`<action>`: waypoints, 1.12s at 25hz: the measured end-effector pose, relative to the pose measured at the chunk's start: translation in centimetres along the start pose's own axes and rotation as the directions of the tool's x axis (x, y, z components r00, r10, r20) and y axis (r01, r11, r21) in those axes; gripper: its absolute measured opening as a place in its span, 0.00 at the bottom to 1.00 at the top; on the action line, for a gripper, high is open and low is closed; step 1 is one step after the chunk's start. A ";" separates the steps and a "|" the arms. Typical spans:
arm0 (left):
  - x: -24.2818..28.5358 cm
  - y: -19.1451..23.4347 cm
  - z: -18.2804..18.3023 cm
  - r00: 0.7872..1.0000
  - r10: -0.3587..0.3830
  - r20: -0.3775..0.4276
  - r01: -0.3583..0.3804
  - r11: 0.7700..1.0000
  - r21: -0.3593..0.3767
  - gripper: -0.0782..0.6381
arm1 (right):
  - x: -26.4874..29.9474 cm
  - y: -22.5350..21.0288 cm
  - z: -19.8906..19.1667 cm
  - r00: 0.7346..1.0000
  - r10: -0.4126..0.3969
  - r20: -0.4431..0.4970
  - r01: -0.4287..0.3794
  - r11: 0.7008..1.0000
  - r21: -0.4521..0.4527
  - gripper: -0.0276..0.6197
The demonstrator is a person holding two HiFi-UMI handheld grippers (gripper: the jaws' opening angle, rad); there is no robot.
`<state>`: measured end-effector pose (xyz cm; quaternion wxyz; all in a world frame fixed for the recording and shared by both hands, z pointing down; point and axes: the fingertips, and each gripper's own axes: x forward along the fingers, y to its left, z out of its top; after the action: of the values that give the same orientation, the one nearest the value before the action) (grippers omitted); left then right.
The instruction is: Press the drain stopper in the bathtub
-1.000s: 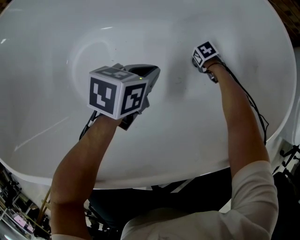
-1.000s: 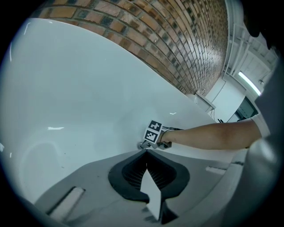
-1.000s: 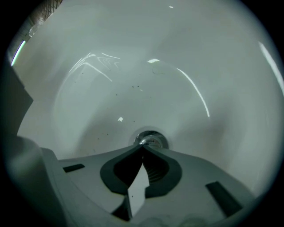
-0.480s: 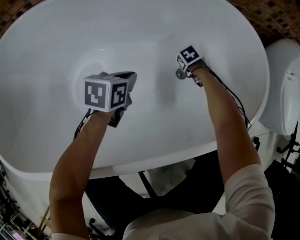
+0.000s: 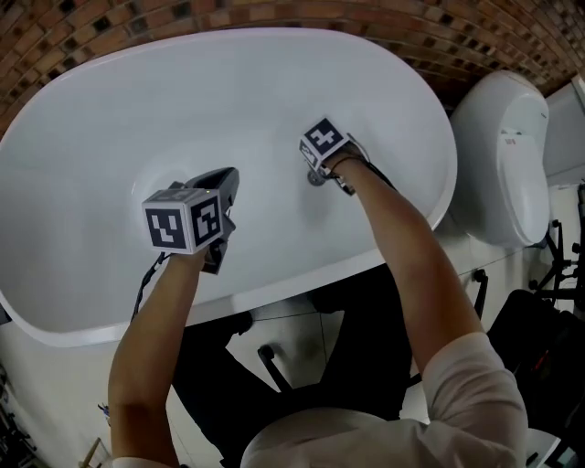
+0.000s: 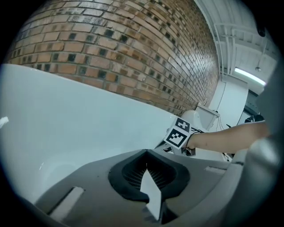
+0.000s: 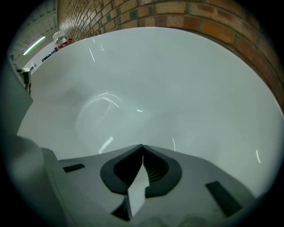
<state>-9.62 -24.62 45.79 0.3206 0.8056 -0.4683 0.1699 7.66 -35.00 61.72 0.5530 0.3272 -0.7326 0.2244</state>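
Drain stopper (image 5: 315, 177): small round metal piece on the floor of the white bathtub (image 5: 110, 101), right of centre in the head view, partly covered by the right gripper (image 5: 320, 157). Contact between the two cannot be confirmed. Right gripper is held low in the tub, marker cube uppermost; its jaws are together with nothing between them, and its own view shows only bare tub surface ahead. Left gripper (image 5: 225, 179) hangs over the tub's left half, well apart from the stopper, jaws likewise together and empty. Brick wall (image 5: 274, 14) runs behind the tub; a toilet (image 5: 498, 155) stands at the right edge.
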 end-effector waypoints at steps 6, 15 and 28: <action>-2.5 -3.4 0.7 0.998 -0.013 0.054 0.012 1.000 0.016 0.12 | -5.1 0.9 -0.2 0.998 -0.017 0.065 0.017 1.000 0.007 0.07; -6.5 -5.9 2.0 0.988 -0.011 0.153 0.004 0.999 0.044 0.12 | -12.0 1.5 -0.4 0.982 -0.065 0.178 0.063 0.998 0.016 0.07; -12.6 -8.5 2.4 0.970 0.011 0.243 -0.035 0.995 0.095 0.12 | -19.9 3.5 -1.4 0.950 -0.112 0.290 0.105 0.994 0.037 0.07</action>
<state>-8.73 -15.06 33.73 0.2192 0.8297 -0.5041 0.0970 9.48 -27.01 43.19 0.4468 0.4023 -0.7847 0.1508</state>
